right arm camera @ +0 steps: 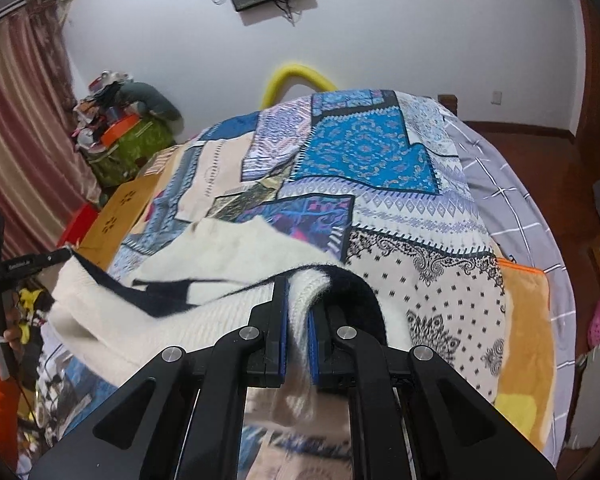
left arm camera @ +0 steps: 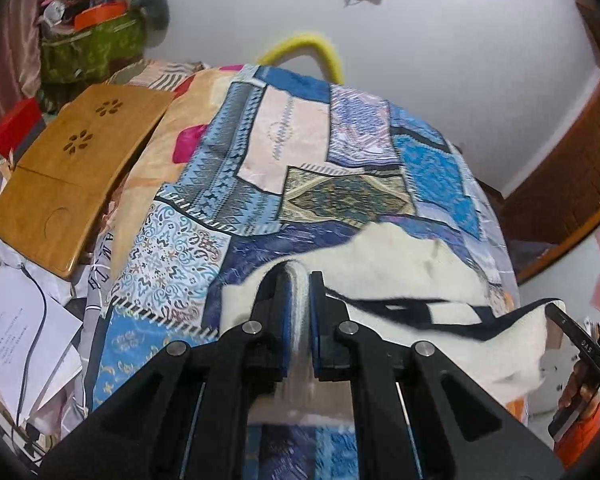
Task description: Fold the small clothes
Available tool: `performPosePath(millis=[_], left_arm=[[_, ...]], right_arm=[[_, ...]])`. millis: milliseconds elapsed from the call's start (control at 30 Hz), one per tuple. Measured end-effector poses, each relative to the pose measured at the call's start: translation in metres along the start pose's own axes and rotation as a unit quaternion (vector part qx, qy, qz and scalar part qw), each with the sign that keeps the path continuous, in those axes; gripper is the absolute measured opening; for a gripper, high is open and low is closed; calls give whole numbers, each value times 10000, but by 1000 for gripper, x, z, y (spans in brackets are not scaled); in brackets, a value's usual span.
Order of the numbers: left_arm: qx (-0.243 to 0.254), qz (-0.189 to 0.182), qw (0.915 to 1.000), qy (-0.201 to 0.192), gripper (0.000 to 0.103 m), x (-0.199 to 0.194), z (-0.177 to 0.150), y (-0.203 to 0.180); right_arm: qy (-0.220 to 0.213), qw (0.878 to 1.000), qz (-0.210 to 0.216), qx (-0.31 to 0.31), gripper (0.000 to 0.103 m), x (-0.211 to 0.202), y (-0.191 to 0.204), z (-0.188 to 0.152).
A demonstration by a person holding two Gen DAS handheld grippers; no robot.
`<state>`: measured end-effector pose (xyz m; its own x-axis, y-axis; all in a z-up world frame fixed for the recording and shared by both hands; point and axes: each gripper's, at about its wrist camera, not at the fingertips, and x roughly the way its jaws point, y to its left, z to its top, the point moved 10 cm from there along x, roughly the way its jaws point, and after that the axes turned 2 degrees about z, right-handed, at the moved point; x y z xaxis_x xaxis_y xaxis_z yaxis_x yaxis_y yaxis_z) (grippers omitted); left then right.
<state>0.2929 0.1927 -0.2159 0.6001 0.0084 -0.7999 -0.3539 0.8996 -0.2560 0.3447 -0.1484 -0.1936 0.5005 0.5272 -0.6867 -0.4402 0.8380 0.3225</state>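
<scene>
patchwork bedspread (right arm camera: 380, 152) covers the bed; both tools, left tool (left arm camera: 299, 312) and right tool (right arm camera: 298, 312), clamp a white knit garment (right arm camera: 204, 276) raised above it, seemingly mid-fold, laying flat left.

The white garment (right arm camera: 220, 264) is looking like fuzzy knitted wool — ribbed, matt, with dark navy trim. The patchwork quilt (left arm camera: 300, 152) on the bed is showing smooth printed cloth with a slight sheen. Each hand-held gripper — left (left arm camera: 299, 280), right (right arm camera: 298, 284) — is showing matt black plastic, bright metal pivot pins and blue pads. The wooden tray (left arm camera: 76, 168) at the left is gleaming with a glossy varnish, and loose white paper sheets (left arm camera: 16, 328) are lying matt nearby.
</scene>
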Motion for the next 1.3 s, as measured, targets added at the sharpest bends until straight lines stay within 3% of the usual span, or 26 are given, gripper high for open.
performPosePath(millis=[467,667,933,1000,1067,1133,1300], left_arm=[[-192,709,9957,565,6,99,-4,50],[-308,822,9937,695,6,109,-6,75],[-212,834,9943,630,7,97,-7,75],[-167,820,9943,664,15,94,-9,72],[-120,797,9945,667,30,91,-12,67],[-41,815,9948,611,47,87,-13,64],[292,909,9936,601,52,81,-18,51]], right_arm=[[596,9963,-85,611,7,80,-50,-9],[726,9936,144,848,8,83,-55,-10],[655,9933,282,910,13,68,-51,9],[600,9938,141,922,23,66,-56,13],[332,9945,-167,975,48,57,-67,20],[94,9934,-270,1108,52,47,-77,26],[208,9934,-531,990,52,38,-87,22]])
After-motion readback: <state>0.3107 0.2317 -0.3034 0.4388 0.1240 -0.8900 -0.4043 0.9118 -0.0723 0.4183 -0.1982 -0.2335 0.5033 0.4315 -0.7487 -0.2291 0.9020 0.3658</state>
